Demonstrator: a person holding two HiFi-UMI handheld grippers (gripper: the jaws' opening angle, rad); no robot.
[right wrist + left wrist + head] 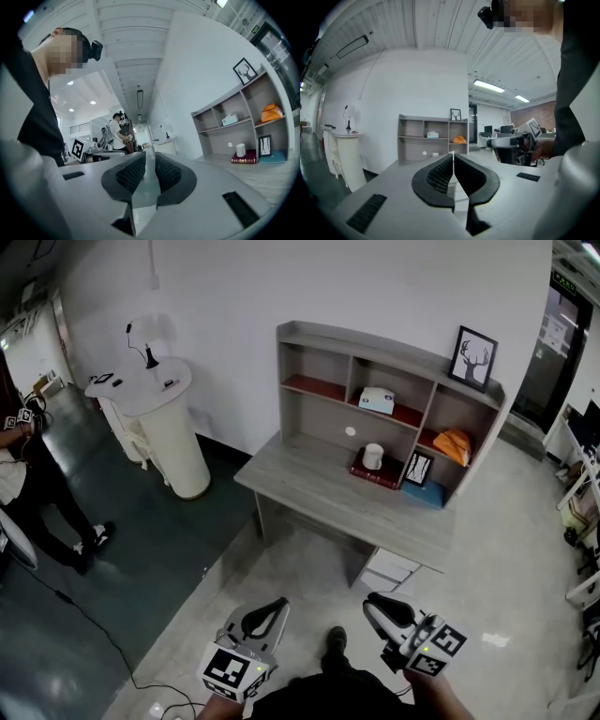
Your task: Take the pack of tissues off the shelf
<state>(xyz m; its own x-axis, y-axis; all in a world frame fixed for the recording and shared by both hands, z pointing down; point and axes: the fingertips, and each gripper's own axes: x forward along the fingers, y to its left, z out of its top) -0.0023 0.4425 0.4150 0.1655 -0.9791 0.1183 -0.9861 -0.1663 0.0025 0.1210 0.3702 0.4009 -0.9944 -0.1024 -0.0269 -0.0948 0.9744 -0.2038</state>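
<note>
Both pairs of fingers pinched shut, empty: left gripper (272,610), right gripper (377,606); pack of tissues (377,400) well ahead of the fingertips, upper middle compartment of the shelf (394,351).

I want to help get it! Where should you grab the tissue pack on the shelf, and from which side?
Probably its two short ends, one jaw on each, coming straight in from the open front. The tissue pack lies flat in the shelf's upper middle compartment with free room either side. Boards close off the top and back.
</note>
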